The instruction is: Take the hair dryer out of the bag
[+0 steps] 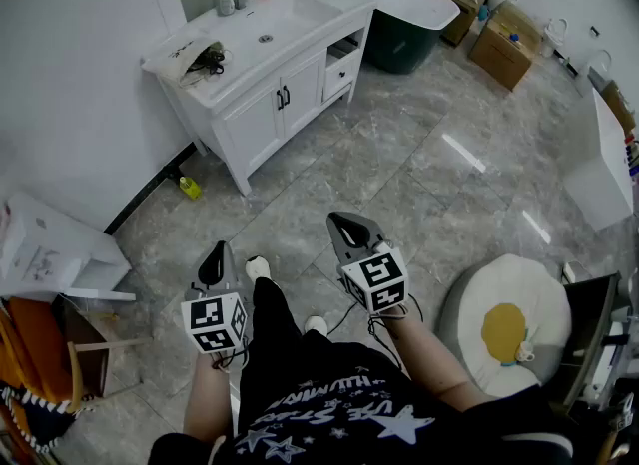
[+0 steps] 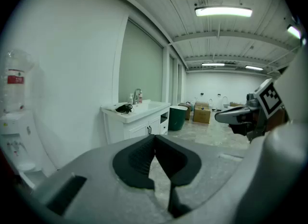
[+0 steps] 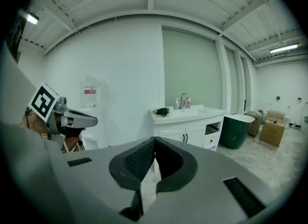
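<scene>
step: approach bench (image 1: pixel 235 79) | left hand-held gripper (image 1: pixel 213 261), right hand-held gripper (image 1: pixel 347 226): clenched, empty | bag (image 1: pixel 180 52) with hair dryer (image 1: pixel 208 58): bench's left end | likely best: walk close, unclench before reaching

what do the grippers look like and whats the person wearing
The left gripper and right gripper are grey shells with black ribbed jaws, each carrying a white cube with black square markers; black cables trail from them. The person wears a black top with white stars.

Nothing legible to report. Your dark clothing (image 1: pixel 329 403) carries white lettering among stars, upside down in the head view and too unclear to read. The red label (image 2: pixel 15 79) on the water bottle (image 2: pixel 19 98) is too small to read.
</scene>
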